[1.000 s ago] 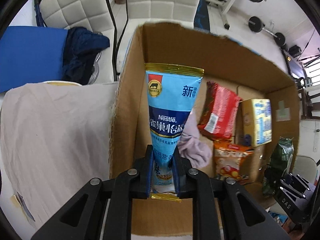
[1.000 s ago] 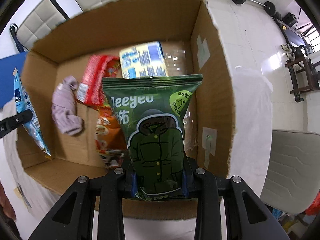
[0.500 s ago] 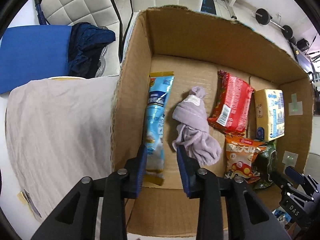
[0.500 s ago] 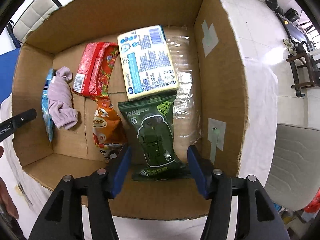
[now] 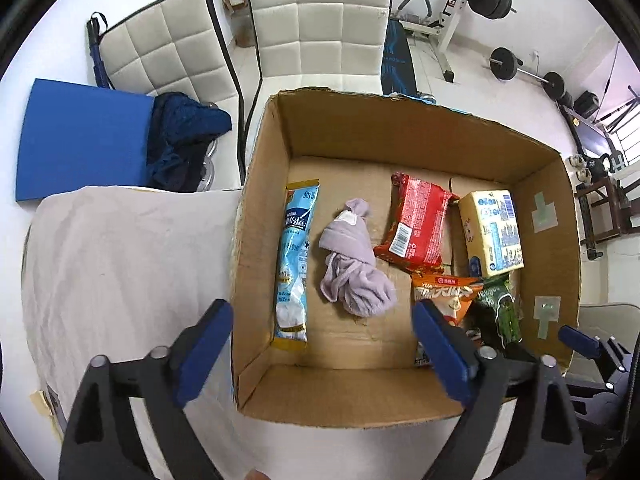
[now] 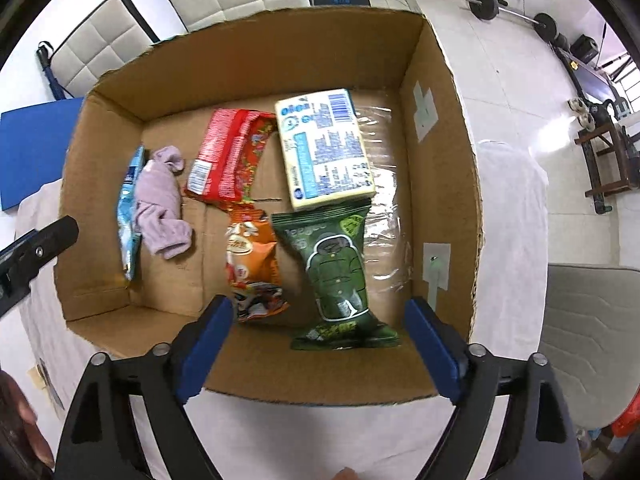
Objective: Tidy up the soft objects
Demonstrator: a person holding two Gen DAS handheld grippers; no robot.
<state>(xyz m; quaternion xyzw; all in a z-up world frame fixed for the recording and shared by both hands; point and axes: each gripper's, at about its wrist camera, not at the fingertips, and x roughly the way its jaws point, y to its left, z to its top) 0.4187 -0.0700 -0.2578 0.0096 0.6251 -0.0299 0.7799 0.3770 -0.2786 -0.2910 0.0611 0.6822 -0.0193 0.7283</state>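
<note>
You've let both packets go: your left gripper (image 5: 322, 320) and right gripper (image 6: 318, 318) now gape empty, the blue Nestle sachet (image 5: 294, 260) and green snack bag (image 6: 340, 276) lying flat in the cardboard box (image 6: 440, 184), so look for any remaining soft items.

Lighting: bright, even daylight is washing over both my views. Glare: the clear tape (image 6: 384, 200) on the floor of the cardboard box (image 6: 436, 160), just ahead of my right tongs, is flaring white, and the floor tiles (image 6: 500, 80) beyond it are shining. Shadows: soft ones are lying inside the box walls. Distortion: fisheye bending is curving everything toward black corners. Focus: sharp centrally; my own tong arms nearest the lens are reading slightly soft.
</note>
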